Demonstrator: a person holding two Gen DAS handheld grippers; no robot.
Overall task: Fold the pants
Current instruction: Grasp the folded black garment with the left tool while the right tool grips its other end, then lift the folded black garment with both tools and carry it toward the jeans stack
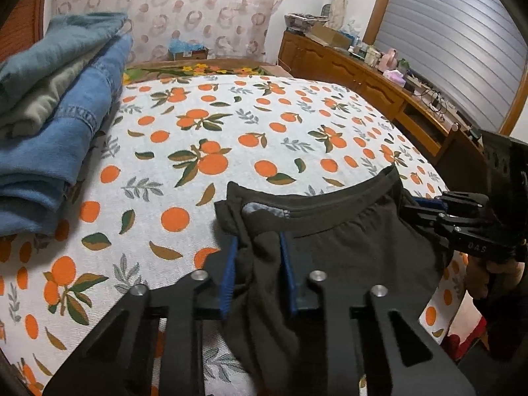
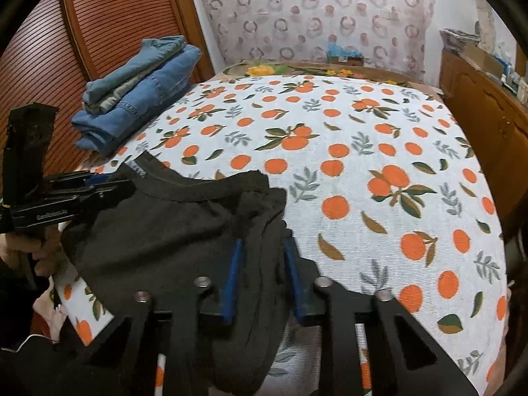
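A: Bedroom; bed (image 2: 379,171) under an orange-print cover, used as the folding ground.

B: Near edge of the bed: dark pants (image 1: 346,241), waistband toward the bed's middle, legs hanging over the edge. Presumably laid so for an even first fold.

A: Left claw (image 1: 257,264) closed tight on a bunched waist corner, cloth squeezed between the blue pads (image 1: 229,274). Right claw (image 2: 262,270) likewise clamped on the opposite corner.

B: Held at both ends to keep the waistband taut and level, probably.

A: Far left corner of the bed: stack of folded jeans (image 2: 138,89), well apart from the pants. Likely finished work, kept clear.
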